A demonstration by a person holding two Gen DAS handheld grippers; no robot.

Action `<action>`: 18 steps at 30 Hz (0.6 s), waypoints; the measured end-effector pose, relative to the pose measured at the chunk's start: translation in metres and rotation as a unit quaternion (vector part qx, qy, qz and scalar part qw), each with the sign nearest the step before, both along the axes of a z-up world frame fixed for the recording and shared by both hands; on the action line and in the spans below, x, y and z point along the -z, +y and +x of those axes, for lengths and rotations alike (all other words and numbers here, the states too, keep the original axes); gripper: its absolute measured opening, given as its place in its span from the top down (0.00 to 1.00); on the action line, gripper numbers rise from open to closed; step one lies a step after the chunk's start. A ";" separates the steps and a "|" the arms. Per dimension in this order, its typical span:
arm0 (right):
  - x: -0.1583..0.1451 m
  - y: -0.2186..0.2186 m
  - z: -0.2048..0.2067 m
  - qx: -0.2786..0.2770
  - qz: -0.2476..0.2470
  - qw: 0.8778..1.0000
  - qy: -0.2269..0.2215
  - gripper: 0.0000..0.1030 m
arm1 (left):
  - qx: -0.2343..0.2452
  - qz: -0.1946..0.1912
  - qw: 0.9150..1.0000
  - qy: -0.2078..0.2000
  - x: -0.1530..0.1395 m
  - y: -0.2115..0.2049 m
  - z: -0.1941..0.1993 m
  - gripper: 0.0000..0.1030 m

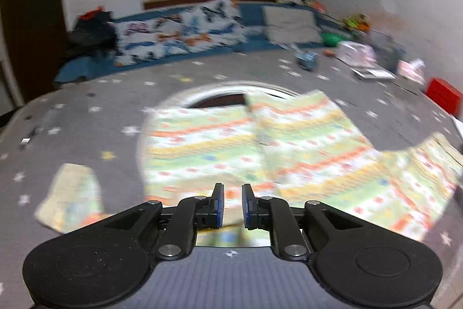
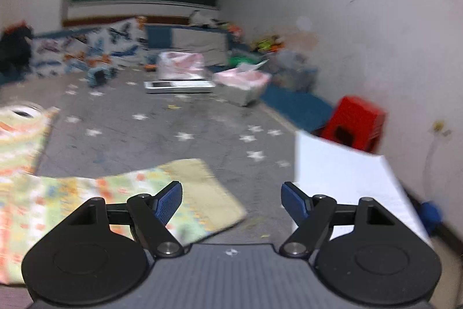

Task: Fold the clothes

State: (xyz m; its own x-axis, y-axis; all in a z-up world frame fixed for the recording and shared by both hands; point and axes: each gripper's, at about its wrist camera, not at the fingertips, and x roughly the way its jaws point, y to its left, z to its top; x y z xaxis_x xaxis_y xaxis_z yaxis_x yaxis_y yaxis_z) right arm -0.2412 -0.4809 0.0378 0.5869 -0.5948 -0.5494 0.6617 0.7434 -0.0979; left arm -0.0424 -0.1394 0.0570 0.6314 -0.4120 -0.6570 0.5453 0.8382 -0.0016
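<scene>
Although both views are blurred, the garment (image 1: pixel 246 146) can be made out as a thin, pastel-striped child's top, spread nearly flat on the grey star-printed mat (image 1: pixel 95 118), with the collar turned toward the far side and a sleeve (image 1: pixel 72 193) thrown out to each side; it is judged to be light, limp and easily rucked, so that any drag across the mat would be expected to bunch it; nothing fragile or slippery is suggested. The left gripper (image 1: pixel 233 204) is seen above the near hem with its jaws parted only narrowly, and no cloth is pinched between them; the right gripper (image 2: pixel 231 201) is held wide open beside the right sleeve end (image 2: pixel 202 193), and nothing is gripped there either. A hold is best taken at a hem corner or sleeve cuff, where a single edge can be nipped; the cloth should be lifted clear before being carried over.
</scene>
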 end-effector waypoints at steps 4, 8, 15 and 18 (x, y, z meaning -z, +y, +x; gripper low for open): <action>0.013 -0.005 0.017 -0.049 0.058 0.997 -0.004 0.28 | 0.030 0.010 0.999 0.017 0.014 -0.021 -0.012 0.86; 0.028 -0.008 0.038 -0.076 0.072 0.994 0.013 0.27 | 0.033 0.024 0.999 0.030 0.027 -0.026 -0.012 0.86; 0.035 -0.027 0.056 -0.062 0.061 0.996 0.018 0.21 | 0.027 0.022 0.999 0.032 0.036 -0.022 -0.005 0.85; 0.035 -0.036 0.062 -0.056 0.063 0.996 0.021 0.21 | 0.019 -0.002 0.999 0.040 0.033 -0.013 -0.002 0.85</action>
